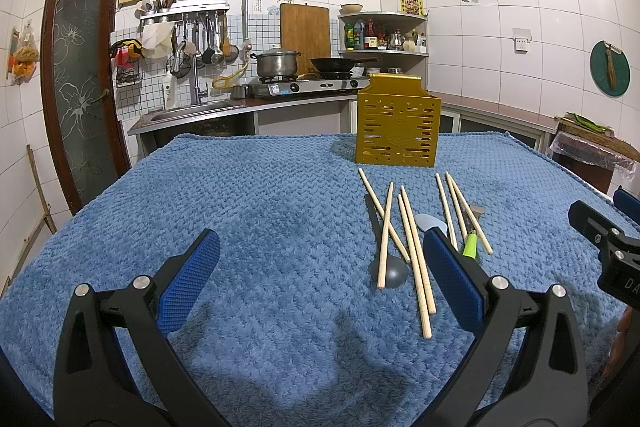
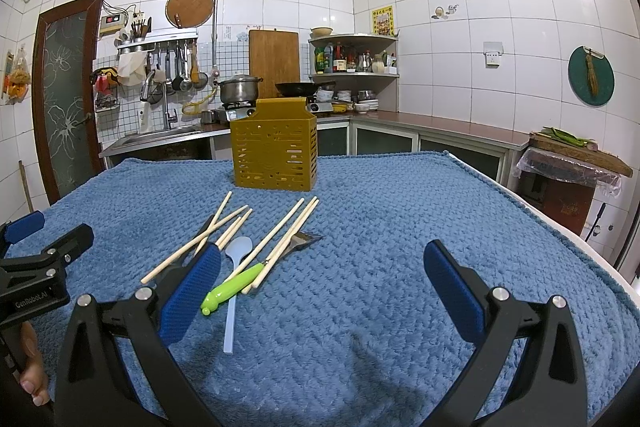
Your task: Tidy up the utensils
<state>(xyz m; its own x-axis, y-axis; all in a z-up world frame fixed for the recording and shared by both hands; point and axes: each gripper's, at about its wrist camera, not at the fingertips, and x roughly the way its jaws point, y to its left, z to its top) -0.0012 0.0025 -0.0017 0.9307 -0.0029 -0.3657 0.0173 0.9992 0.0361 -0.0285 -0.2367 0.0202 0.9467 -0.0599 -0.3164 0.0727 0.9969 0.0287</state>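
A gold slotted utensil holder (image 1: 396, 123) (image 2: 276, 155) stands upright at the far side of the blue cloth-covered table (image 1: 260, 207). In front of it lie several wooden chopsticks (image 1: 416, 267) (image 2: 280, 239), a grey spoon (image 1: 390, 271), a light blue spoon (image 2: 239, 247) and a green-handled fork (image 2: 230, 289). My left gripper (image 1: 320, 267) hangs open over the cloth, the pile at its right finger. My right gripper (image 2: 322, 275) is open too, its left finger beside the green handle. Neither holds anything.
Behind the table runs a kitchen counter with a sink (image 1: 192, 111), a stove with a pot (image 1: 276, 63) and a wok. A corner shelf of bottles (image 2: 352, 61) hangs on the tiled wall. A hand (image 2: 32, 379) grips the left tool.
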